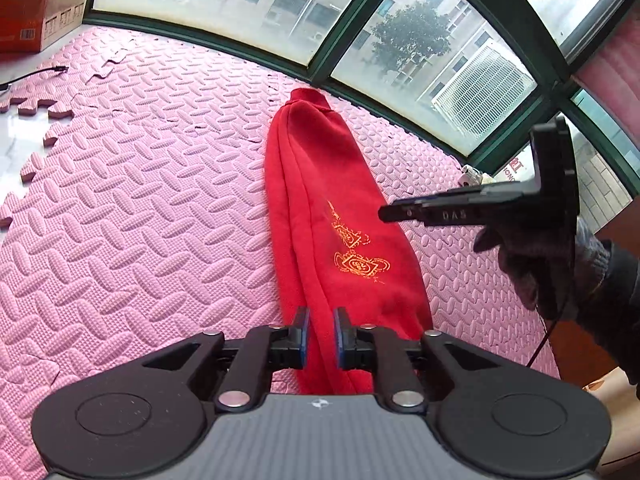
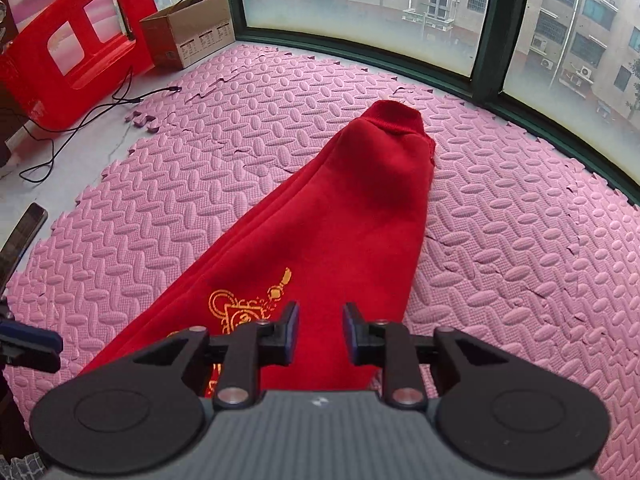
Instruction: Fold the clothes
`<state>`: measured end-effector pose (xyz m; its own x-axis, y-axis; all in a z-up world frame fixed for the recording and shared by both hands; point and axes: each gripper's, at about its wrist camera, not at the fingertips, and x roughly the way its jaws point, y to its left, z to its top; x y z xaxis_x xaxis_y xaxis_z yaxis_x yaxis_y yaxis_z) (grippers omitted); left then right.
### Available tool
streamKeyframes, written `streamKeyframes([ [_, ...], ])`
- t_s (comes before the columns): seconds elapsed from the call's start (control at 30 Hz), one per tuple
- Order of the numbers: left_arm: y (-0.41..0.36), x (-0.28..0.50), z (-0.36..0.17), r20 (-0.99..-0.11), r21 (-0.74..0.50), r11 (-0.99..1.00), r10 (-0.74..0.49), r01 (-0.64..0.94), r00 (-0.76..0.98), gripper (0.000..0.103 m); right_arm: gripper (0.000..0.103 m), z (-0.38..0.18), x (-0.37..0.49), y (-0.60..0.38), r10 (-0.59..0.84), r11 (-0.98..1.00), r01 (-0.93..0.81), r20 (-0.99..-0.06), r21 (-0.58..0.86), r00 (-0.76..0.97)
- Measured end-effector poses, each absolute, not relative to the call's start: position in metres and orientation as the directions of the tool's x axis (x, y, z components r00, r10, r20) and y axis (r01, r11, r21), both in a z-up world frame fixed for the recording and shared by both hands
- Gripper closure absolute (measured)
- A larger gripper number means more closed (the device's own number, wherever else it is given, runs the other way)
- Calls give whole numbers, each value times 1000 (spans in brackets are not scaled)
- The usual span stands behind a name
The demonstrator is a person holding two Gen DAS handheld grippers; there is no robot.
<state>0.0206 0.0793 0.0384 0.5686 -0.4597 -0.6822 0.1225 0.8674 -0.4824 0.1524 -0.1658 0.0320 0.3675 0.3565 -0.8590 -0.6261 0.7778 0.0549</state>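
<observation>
Pink foam floor mat [image 1: 140,200] carries everything you work on, and it runs from under your fingers out to the window frame. Your left gripper [image 1: 321,334] hangs just above the near end of the red garment [image 1: 316,208], its fingers [image 1: 303,326] parted with cloth visible in the gap, though whether they touch it cannot be told. Your right gripper [image 2: 321,332] is likewise released, over the gold print [image 2: 240,312], holding nothing.

The garment already lies folded lengthwise into a narrow strip, so the likely step is a cross fold. Take the near hem with both grippers, one toward each edge, and pinch all the stacked layers together; the left edge shows several loose folds [image 1: 288,184] that will slide apart if you catch only the top one. Lift low, carry the hem straight ahead toward the ribbed collar [image 2: 396,118] at the far end, and lay it flat before you let go.

Seen from the left wrist, the right gripper [image 1: 404,213] hovers over the cloth to the right of your left fingers, so keep the two apart as you close. Farther ahead and left, a black cable [image 2: 100,116], a cardboard box [image 2: 192,28] and a red plastic stool [image 2: 72,36] sit well off the garment and should not interfere. Beyond the collar, only mat and the window frame [image 2: 484,40] remain.
</observation>
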Motion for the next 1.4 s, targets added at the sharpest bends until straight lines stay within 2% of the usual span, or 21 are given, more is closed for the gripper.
streamKeyframes([
  [0.17, 55, 45, 34, -680, -471, 867, -474, 162, 560, 89, 78, 23, 122, -170, 396, 741, -667, -853, 78, 341],
  [0.23, 44, 55, 29, -686, -465, 867, -479, 177, 548, 89, 73, 19, 115, -169, 400, 730, -680, -849, 68, 345],
  [0.43, 31, 65, 3, -753, -411, 896, -439, 169, 490, 89, 69, 19, 101, -170, 385, 723, -691, -846, 28, 369],
  [0.7, 20, 63, 2, -781, -333, 923, -386, 195, 491, 87, 65, 16, 69, -166, 377, 720, -693, -845, 10, 379],
  [0.77, 15, 62, 2, -788, -309, 928, -372, 208, 490, 86, 65, 13, 63, -163, 360, 721, -692, -845, -18, 396],
  [0.93, 4, 60, 4, -799, -254, 937, -344, 242, 494, 73, 63, 21, 56, -163, 356, 729, -683, -829, -43, 432],
  [1.17, 1, 57, 3, -800, -229, 940, -330, 252, 501, 69, 61, 15, 41, -165, 348, 728, -685, -841, -37, 414],
  [1.4, 0, 55, 2, -801, -214, 942, -320, 257, 506, 66, 61, 33, 24, -171, 385, 749, -663, -806, -12, 449],
])
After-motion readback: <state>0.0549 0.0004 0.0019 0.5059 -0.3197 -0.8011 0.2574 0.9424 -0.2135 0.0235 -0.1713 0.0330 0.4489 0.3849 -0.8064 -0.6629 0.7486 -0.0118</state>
